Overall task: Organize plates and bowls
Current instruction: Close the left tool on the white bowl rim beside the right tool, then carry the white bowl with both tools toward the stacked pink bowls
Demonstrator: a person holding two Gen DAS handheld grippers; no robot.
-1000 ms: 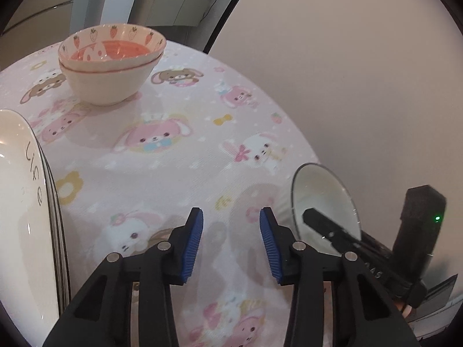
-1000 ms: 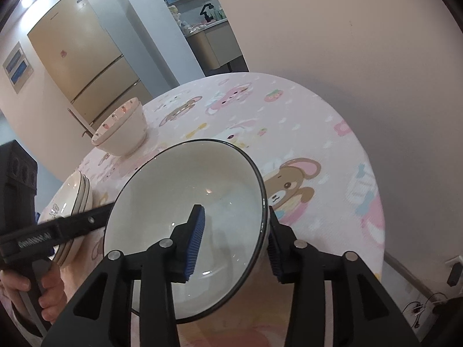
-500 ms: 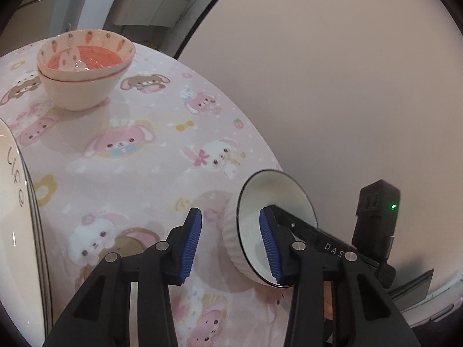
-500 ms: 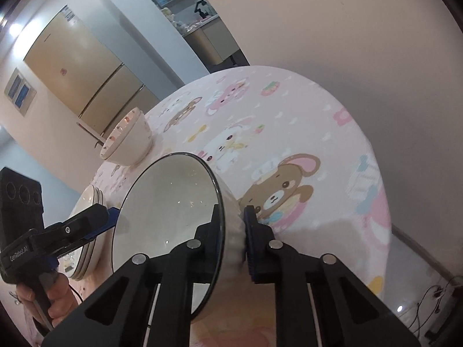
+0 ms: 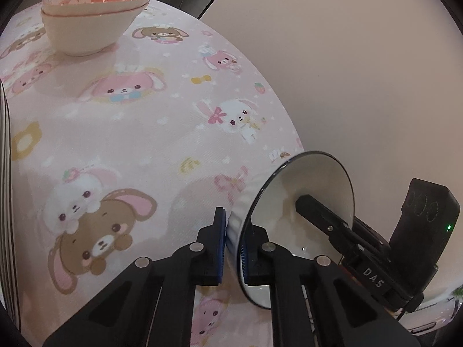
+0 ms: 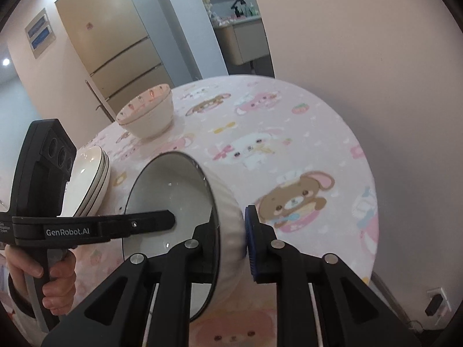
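A white ribbed bowl with a dark rim (image 5: 306, 199) (image 6: 179, 202) is held tilted on its side above the table's near edge. My left gripper (image 5: 231, 245) is shut on its rim wall. My right gripper (image 6: 231, 240) straddles the opposite wall with its jaws apart, the blue pad (image 6: 251, 240) clear of the ribbed outside. Two stacked pink carrot-pattern bowls (image 5: 92, 8) (image 6: 147, 112) stand at the far side. A stack of white plates (image 6: 92, 179) lies at the left.
The round table (image 5: 144, 115) carries a pink cartoon-animal cloth and ends at a plain wall on the right. A fridge (image 6: 110, 43) and a kitchen counter (image 6: 243, 40) stand beyond the table. A wall socket (image 6: 437, 303) shows low on the right.
My left gripper moved to the bowl and shut on its rim. My right gripper, shut on the bowl half a second ago, has opened its jaws around the bowl's wall.
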